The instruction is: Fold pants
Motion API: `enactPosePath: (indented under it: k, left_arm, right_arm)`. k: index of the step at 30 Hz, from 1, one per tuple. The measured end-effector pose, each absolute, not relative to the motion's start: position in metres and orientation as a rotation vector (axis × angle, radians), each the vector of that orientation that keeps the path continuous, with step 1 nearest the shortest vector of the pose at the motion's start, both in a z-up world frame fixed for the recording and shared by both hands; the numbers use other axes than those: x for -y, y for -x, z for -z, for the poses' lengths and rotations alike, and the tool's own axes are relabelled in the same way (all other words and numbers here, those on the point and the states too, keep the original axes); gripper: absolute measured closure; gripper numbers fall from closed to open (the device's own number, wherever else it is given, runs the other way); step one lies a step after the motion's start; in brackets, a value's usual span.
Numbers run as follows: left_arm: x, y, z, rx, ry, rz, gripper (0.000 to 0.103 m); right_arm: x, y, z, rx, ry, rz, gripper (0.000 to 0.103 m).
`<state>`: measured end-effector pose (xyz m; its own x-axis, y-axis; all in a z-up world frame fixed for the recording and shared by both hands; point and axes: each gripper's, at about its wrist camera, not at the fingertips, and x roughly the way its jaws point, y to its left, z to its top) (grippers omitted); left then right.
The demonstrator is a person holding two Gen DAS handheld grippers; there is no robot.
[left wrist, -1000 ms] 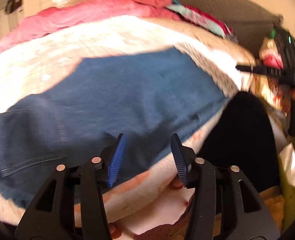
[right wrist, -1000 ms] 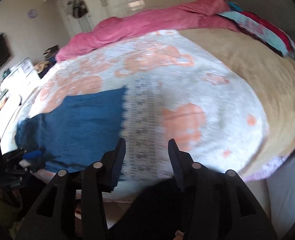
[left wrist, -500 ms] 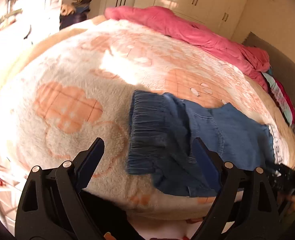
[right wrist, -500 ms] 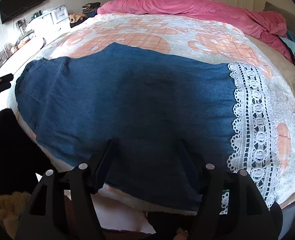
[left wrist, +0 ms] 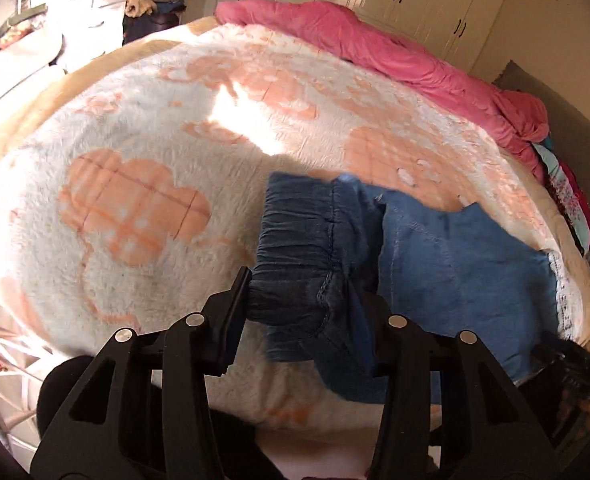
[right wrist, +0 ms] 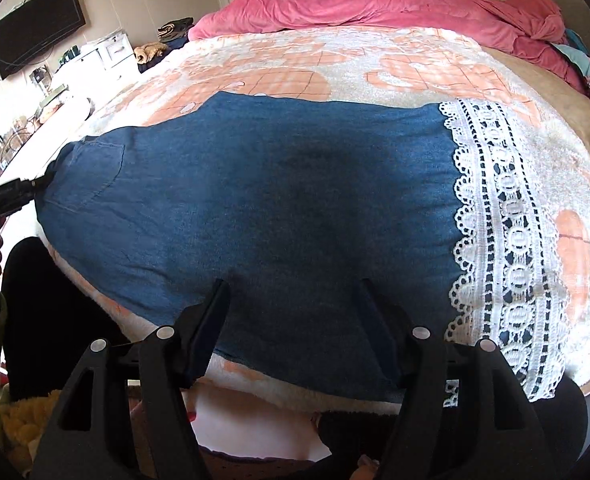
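Observation:
Blue denim pants (right wrist: pixel 279 200) with a white lace hem (right wrist: pixel 507 240) lie flat across the near edge of the bed. In the left wrist view the gathered elastic waistband (left wrist: pixel 295 240) is bunched between the fingers of my left gripper (left wrist: pixel 301 296), whose jaws are closing and press on it from both sides. My right gripper (right wrist: pixel 293 292) hovers open over the leg near the lace hem, with denim beneath its fingers and nothing pinched. The left gripper (right wrist: pixel 11 196) also shows at the pants' far left end in the right wrist view.
The bed carries a fluffy white and peach blanket (left wrist: pixel 143 184). A pink duvet (right wrist: pixel 375 8) is heaped along the far side, with folded clothes (left wrist: pixel 575 208) at the right. A dresser (right wrist: pixel 107 56) and a wall television (right wrist: pixel 35 28) stand to the left. A person's dark trousers (right wrist: pixel 43 312) are at the bed's edge.
The left gripper swung to the waistband end, opened wide, then narrowed onto the bunched waistband. The right gripper came down over the leg near the lace hem and widened its jaws.

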<state>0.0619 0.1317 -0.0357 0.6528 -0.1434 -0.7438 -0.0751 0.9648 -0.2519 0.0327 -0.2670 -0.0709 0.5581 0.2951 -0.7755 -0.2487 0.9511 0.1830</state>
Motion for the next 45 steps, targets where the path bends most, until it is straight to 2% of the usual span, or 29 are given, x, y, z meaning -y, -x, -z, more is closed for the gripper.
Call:
enactPosePath:
  k: [5, 8, 10, 12, 18, 22, 27, 28, 31, 34, 39, 41, 42, 44, 45]
  left_arm:
    - [-0.133, -0.061, 0.039, -0.861, 0.293, 0.023, 0.053]
    - [-0.131, -0.053, 0.017, -0.813, 0.248, -0.008, 0.05]
    - [-0.122, -0.046, -0.003, -0.756, 0.173, -0.03, 0.041]
    - [-0.11, -0.045, -0.016, -0.717, 0.088, -0.048, 0.037]
    - [-0.06, -0.077, -0.026, -0.717, 0.071, 0.127, 0.033]
    - [-0.011, -0.112, -0.017, -0.749, 0.025, 0.225, 0.033]
    - [0.038, -0.156, -0.006, -0.836, 0.033, 0.348, 0.033]
    - [0.048, -0.163, -0.004, -0.838, 0.01, 0.361, 0.033]
    - [0.065, -0.186, 0.006, -0.881, -0.004, 0.389, 0.033]
    - [0.073, -0.206, 0.02, -0.933, 0.013, 0.405, 0.037]
    - [0.08, -0.227, 0.042, -0.977, 0.03, 0.423, 0.037]
    - [0.083, -0.232, 0.05, -0.993, 0.042, 0.438, 0.037]
    - [0.083, -0.233, 0.054, -1.004, 0.053, 0.442, 0.041]
    - [0.083, -0.237, 0.061, -1.021, 0.085, 0.456, 0.053]
    - [0.083, -0.238, 0.062, -1.022, 0.108, 0.459, 0.062]
  right_arm:
    - [0.271, -0.028, 0.072, -0.921, -0.06, -0.331, 0.034]
    - [0.272, -0.026, 0.07, -0.918, -0.077, -0.34, 0.034]
    - [0.275, -0.024, 0.065, -0.912, -0.108, -0.343, 0.034]
    - [0.281, -0.02, 0.056, -0.884, -0.146, -0.352, 0.034]
    - [0.329, -0.029, 0.024, -0.774, -0.199, -0.224, 0.034]
    - [0.372, -0.057, 0.009, -0.724, -0.246, -0.135, 0.034]
    - [0.405, -0.109, 0.014, -0.778, -0.347, -0.112, 0.036]
    - [0.408, -0.117, 0.016, -0.789, -0.348, -0.118, 0.043]
    - [0.413, -0.139, 0.027, -0.831, -0.356, -0.137, 0.048]
    - [0.408, -0.155, 0.04, -0.882, -0.339, -0.144, 0.048]
    - [0.405, -0.163, 0.06, -0.909, -0.377, -0.157, 0.048]
    - [0.402, -0.16, 0.059, -0.888, -0.357, -0.165, 0.056]
    - [0.402, -0.159, 0.058, -0.885, -0.355, -0.168, 0.058]
    - [0.403, -0.156, 0.058, -0.87, -0.366, -0.184, 0.071]
    - [0.404, -0.155, 0.058, -0.862, -0.377, -0.193, 0.072]
